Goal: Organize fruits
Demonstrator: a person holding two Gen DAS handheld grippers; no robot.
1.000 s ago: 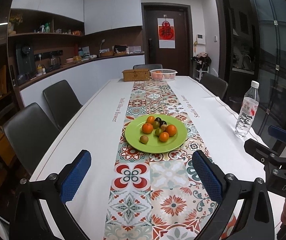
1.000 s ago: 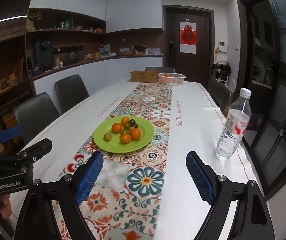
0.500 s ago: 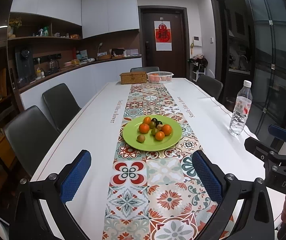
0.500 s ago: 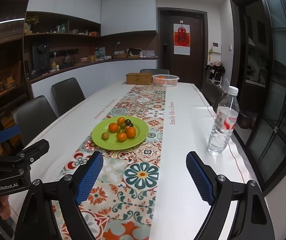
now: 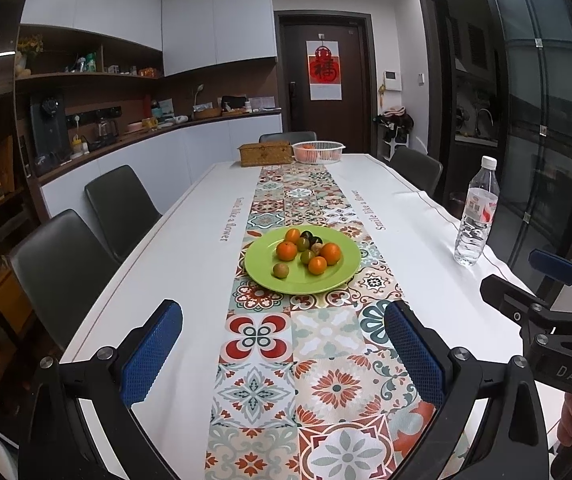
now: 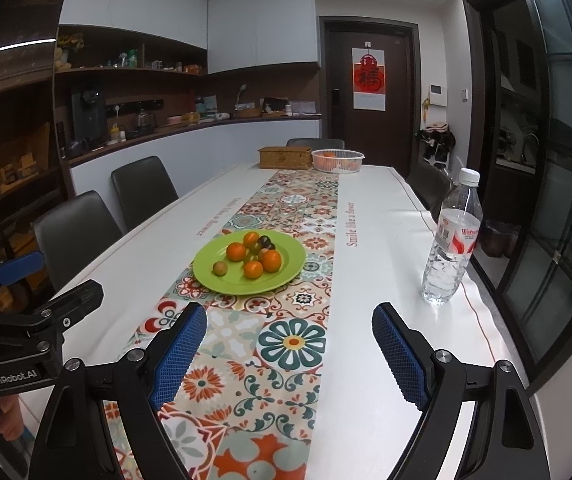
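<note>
The left hand-held gripper [image 5: 284,354] hangs with its jaws spread wide and nothing between the blue pads, low in the frame of its own view. The right hand-held gripper [image 6: 289,354] is likewise wide open and empty, and its dark body also shows at the right edge of the left view. Neither touches anything.

Ahead of both, at centre frame, the fruits [image 5: 307,251] sit clustered on a green plate [image 5: 264,276]: several small oranges, a few greenish ones, a couple of dark ones, and one brownish fruit lying apart at the lower left of the plate. They look light, round and smooth, so they would likely roll or squirt out of a pinch; the safest hold is probably across the widest part with gentle pressure, since the skins could bruise. The lone brownish one looks the easiest to reach, as the others touch one another.

The plate rests on a patterned runner [image 5: 319,344] along the white counter [image 5: 182,256]. A water bottle [image 6: 451,240] stands at the right of the frame, well apart from the plate. At the far end of the counter, upper centre, a white basket [image 5: 317,152] holding orange fruit sits beside a wicker box [image 5: 265,153]. Dark chairs [image 5: 120,208] line the left side.
</note>
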